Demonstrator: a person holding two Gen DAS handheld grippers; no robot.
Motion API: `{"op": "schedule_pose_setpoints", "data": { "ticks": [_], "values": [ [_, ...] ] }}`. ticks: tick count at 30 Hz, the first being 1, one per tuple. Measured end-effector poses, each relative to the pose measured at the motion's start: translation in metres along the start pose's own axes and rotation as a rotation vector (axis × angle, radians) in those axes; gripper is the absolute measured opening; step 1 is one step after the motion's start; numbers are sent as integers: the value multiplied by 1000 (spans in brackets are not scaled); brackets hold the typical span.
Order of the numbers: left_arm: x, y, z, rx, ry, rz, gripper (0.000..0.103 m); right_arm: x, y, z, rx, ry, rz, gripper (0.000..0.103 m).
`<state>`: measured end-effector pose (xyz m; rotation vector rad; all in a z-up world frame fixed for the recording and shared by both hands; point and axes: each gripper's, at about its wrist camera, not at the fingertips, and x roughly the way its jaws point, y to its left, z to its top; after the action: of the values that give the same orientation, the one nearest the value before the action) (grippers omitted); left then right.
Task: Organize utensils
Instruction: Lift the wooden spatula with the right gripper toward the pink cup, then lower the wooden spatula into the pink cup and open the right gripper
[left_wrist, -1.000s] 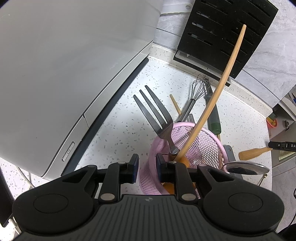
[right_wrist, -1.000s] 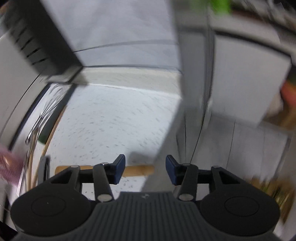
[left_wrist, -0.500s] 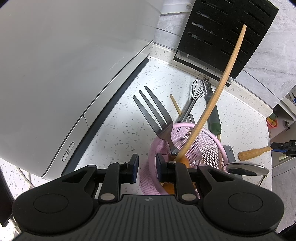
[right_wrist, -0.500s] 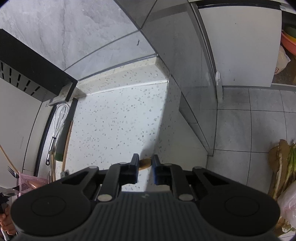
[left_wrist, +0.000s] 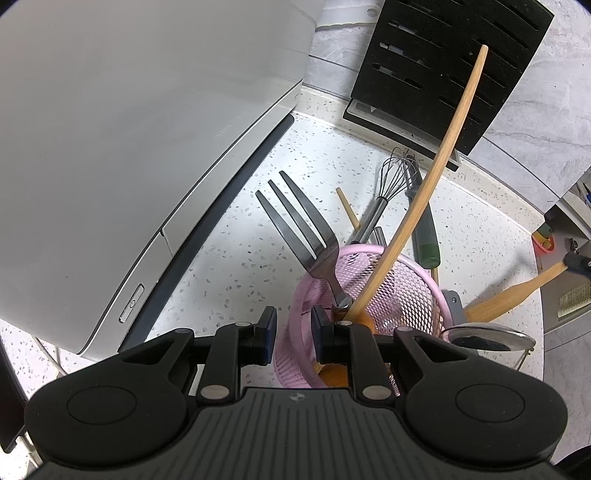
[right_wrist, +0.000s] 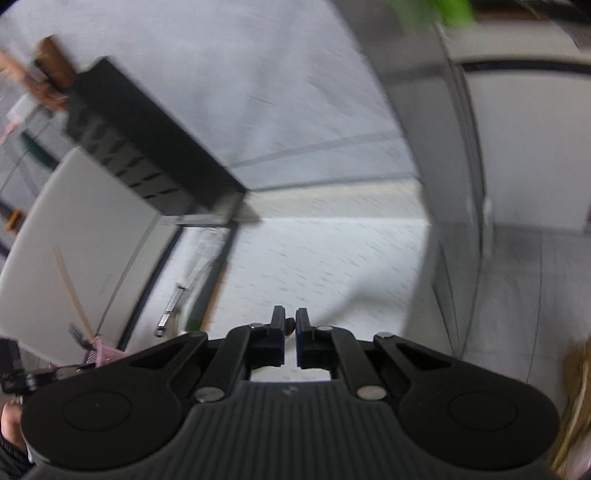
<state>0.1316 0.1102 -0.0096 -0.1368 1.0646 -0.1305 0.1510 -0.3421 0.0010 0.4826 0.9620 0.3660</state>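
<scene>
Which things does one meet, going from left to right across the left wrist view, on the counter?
Large white appliance → dark metal fork → steel wire whisk → green-handled utensil → wooden handle held by the right gripper.

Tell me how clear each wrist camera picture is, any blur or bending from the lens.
Left wrist view: sharp, fork and pink mesh basket crisp; only the wooden utensil at the right edge is smeared; the fisheye bows the white appliance. Right wrist view: motion blur throughout, countertop specks streaked, black knife block soft-edged; only the right gripper stays sharp.
</scene>
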Motion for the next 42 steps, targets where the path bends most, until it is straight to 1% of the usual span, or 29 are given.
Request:
{"op": "schedule_pose_setpoints", "data": {
  "ticks": [4, 7, 13, 17, 20, 22, 27, 30, 33, 37, 42],
  "values": [
    [0, -1, 0, 1, 0, 0, 22, -12, 36, -1, -132, -66, 12, 0],
    [0, -2, 0, 6, 1, -3, 22, -19, 62, -1, -206, -108, 18, 0],
    [0, -4, -1, 2, -2, -3, 22, -26, 101, -4, -314, -149, 12, 0],
    [-1, -4, -1, 2, -3, -3, 22, -27, 115, -4, -349, -160, -8, 0],
    [-3, -9, -2, 44, -4, 11, 22, -28, 123, -4, -366, -169, -14, 0],
    [-5, -9, -2, 48, -6, 8, 22, -29, 127, -5, -376, -172, -16, 0],
    [-14, 1, -3, 22, -17, -20, 16, -32, 135, -5, -383, -183, -17, 0],
    [-16, 3, -3, 15, -20, -30, 15, -37, 142, -4, -382, -202, -15, 0],
    [-16, 1, -3, 29, -24, -17, 14, -45, 155, -1, -394, -236, 1, 0],
    [-15, -2, -3, 31, -35, -6, 12, -57, 183, 3, -425, -291, 46, 0],
    [-15, -1, -2, 30, -34, -10, 12, -65, 216, 5, -453, -333, 119, 0]
  ]
}}
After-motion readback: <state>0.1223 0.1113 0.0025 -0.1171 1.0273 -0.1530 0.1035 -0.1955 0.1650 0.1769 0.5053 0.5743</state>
